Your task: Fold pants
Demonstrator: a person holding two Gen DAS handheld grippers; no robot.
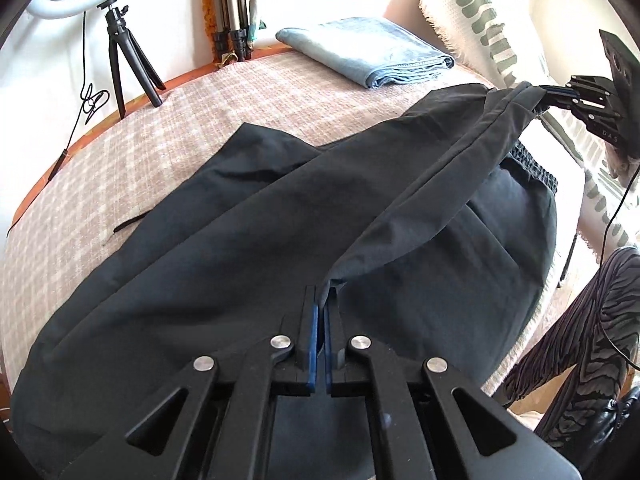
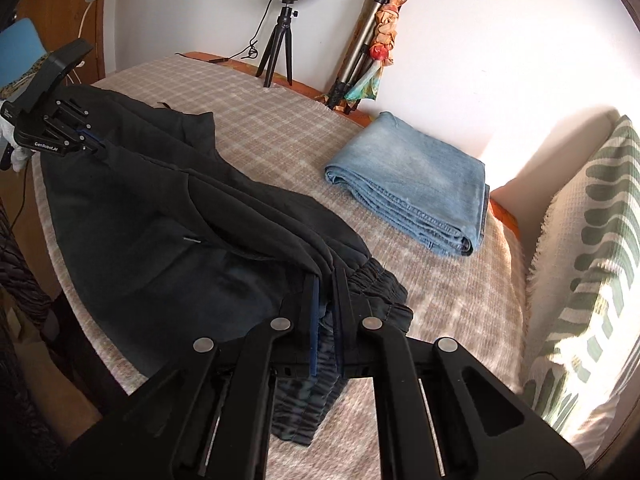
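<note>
Black pants (image 1: 224, 240) lie spread over a table with a checked cloth (image 1: 160, 128). My left gripper (image 1: 322, 292) is shut on an edge of the black fabric, raised a little off the pile. From there a taut fold runs up to my right gripper (image 1: 548, 90), which pinches its far end. In the right wrist view the right gripper (image 2: 325, 276) is shut on the pants (image 2: 140, 208) just beside the gathered elastic waistband (image 2: 376, 284). The left gripper (image 2: 98, 145) shows at the far left, clamped on the same garment.
Folded light-blue jeans (image 2: 408, 176) rest on the cloth behind the pants. A ring light on a small tripod (image 2: 280, 52) and a folded tripod (image 2: 360, 68) stand by the wall. A green-patterned cushion (image 2: 592, 240) borders the table. A person's patterned leg (image 1: 580, 340) stands nearby.
</note>
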